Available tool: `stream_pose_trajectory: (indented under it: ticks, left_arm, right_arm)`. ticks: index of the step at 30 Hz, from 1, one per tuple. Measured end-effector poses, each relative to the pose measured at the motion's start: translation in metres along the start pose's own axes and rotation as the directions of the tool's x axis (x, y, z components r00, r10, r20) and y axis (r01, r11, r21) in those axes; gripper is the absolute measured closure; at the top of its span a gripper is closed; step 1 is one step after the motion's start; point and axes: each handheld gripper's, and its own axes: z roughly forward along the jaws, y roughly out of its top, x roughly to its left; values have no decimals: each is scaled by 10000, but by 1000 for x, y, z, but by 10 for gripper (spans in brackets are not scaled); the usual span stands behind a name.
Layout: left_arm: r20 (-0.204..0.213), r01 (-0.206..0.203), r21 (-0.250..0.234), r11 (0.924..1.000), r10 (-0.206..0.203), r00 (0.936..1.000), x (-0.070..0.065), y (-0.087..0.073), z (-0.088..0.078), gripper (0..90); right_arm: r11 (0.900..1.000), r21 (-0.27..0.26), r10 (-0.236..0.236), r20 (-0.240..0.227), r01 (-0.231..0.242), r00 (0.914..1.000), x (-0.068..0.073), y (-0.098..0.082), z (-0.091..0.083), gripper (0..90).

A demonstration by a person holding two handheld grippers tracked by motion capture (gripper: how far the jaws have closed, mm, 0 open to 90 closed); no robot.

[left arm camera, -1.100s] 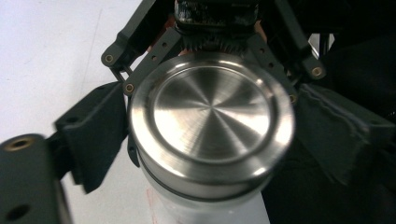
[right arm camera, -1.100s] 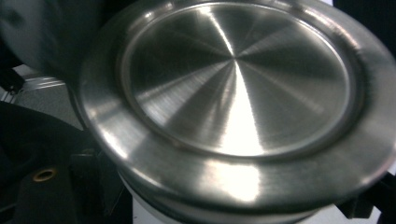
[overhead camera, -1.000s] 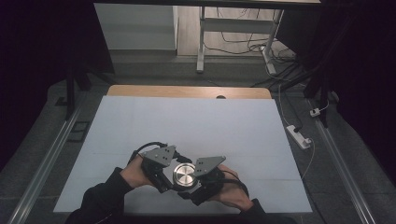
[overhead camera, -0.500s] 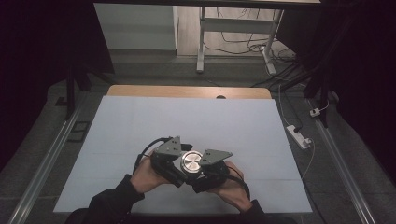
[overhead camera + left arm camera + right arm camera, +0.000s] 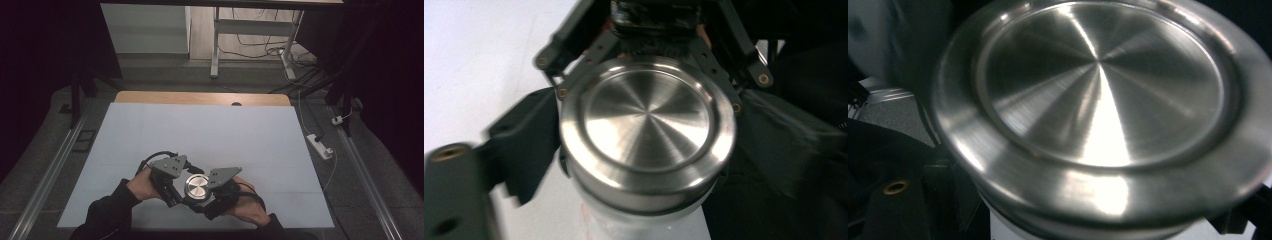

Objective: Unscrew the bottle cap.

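A jar with a round brushed-steel lid (image 5: 198, 186) and a white body is held just above the table's near edge. My left gripper (image 5: 182, 192) comes at it from the left and my right gripper (image 5: 211, 198) from the right. In the left gripper view the lid (image 5: 646, 130) sits over the white body (image 5: 644, 225); my jaws have just been closing and flank the jar, gripping it. The right gripper's black body (image 5: 654, 20) lies beyond the lid. In the right gripper view the lid (image 5: 1103, 100) is very close, and that gripper is shut on the jar beneath it.
The pale blue tabletop (image 5: 200, 130) stretches away from the hands, with a wooden strip (image 5: 200, 98) along its far edge. A white power strip (image 5: 320, 146) lies on the floor to the right. Metal rails run down both sides of the table.
Half a second ago the hands and jar sat slightly farther up the table. They have come back toward the near edge, to about where they were a second ago.
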Motion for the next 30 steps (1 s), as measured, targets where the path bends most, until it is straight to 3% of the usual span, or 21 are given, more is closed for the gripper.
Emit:
stream_pose_trajectory:
  ticks: [4, 6, 7, 8, 9, 10, 11, 12, 13, 14, 15, 16, 17, 18, 20, 21, 23, 24, 25, 28, 30]
  left_arm:
    - [-589, 453, -188, 9988, -463, 9972, 0, 1, 2, 191]
    - [-1175, 882, -216, 9959, -902, 9890, 0, 3, 5, 192]
    - [-1545, 1169, -238, 9929, -1191, 9808, 0, 5, 7, 192]
    - [-1959, 1589, -336, 9867, -1624, 9671, 0, 7, 11, 193]
    - [-2421, 1949, -442, 9798, -1998, 9495, 0, 8, 14, 200]
    - [-2937, 2228, -413, 9740, -2250, 9290, -2, 10, 19, 203]
    - [-3711, 2708, -457, 9615, -2680, 8890, -4, 13, 28, 202]
    - [-3711, 2708, -457, 9615, -2680, 8890, -4, 13, 28, 201]
    - [-3822, 2753, -459, 9603, -2715, 8833, -5, 13, 30, 199]
    - [-3815, 2752, -470, 9602, -2719, 8835, -4, 13, 31, 188]
    - [-3603, 2781, -536, 9590, -2783, 8903, -3, 12, 30, 188]
    - [-3200, 2896, -875, 9531, -3022, 8979, -1, 11, 28, 158]
    - [-2818, 2909, -967, 9518, -3065, 9092, 1, 11, 24, 118]
    - [-2695, 2840, -1071, 9528, -3027, 9142, 3, 11, 18, 82]
    - [-2442, 2546, -1131, 9604, -2753, 9298, 4, 11, 7, 34]
    - [-2434, 2323, -1058, 9669, -2517, 9367, 4, 10, 1, 34]
    - [-1790, 1691, -696, 9831, -1791, 9674, 6, 6, -9, 44]
    - [-1603, 1417, -559, 9883, -1490, 9758, 5, 4, -12, 59]
    - [-1295, 1130, -383, 9929, -1171, 9846, 5, 2, -13, 59]
    - [-880, 620, -30, 9981, -620, 9942, 3, 1, -12, 78]
    - [-615, 409, -78, 9991, -413, 9973, 1, 1, -9, 89]
  right_arm:
    - [10000, -27, 72, 246, -72, 9997, -2, 0, -1, 143]
    - [9993, -34, 368, 586, -366, 9976, -4, 0, -2, 143]
    - [9987, -37, 508, 816, -507, 9954, -6, -1, -3, 143]
    - [9979, -33, 640, 1117, -641, 9917, -7, -1, -3, 143]
    - [9970, -24, 773, 1473, -778, 9861, -9, -2, -3, 143]
    - [9937, 46, 1081, 2128, -1117, 9711, -13, -5, -1, 143]
    - [9906, 10, 1328, 2346, -1368, 9630, -14, -7, 0, 143]
    - [9882, -3, 1483, 2495, -1531, 9570, -16, -8, 1, 143]
    - [9873, -3, 1539, 2547, -1590, 9547, -16, -9, 2, 143]
    - [9872, -34, 1547, 2556, -1591, 9543, -16, -10, 2, 143]
    - [9872, -34, 1547, 2556, -1591, 9543, -16, -10, 2, 143]
    - [9878, -72, 1525, 2555, -1559, 9547, -16, -9, 2, 143]
    - [9882, -108, 1506, 2508, -1528, 9563, -15, -8, 1, 143]
    - [9893, -193, 1446, 2436, -1443, 9590, -15, -7, 0, 143]
    - [9908, -332, 1352, 2112, -1312, 9680, -15, -6, -3, 143]
    - [9908, -332, 1352, 2112, -1312, 9680, -15, -6, -3, 143]
    - [9920, -361, 1258, 1724, -1213, 9770, -15, -6, -5, 143]
    - [9925, -411, 1192, 1251, -1149, 9850, -14, -5, -5, 143]
    - [9925, -411, 1192, 1251, -1149, 9850, -14, -5, -5, 143]
    - [9972, -276, 711, 644, -694, 9954, -7, -2, -2, 143]
    - [9981, -225, 591, 543, -579, 9968, -5, -2, -1, 143]
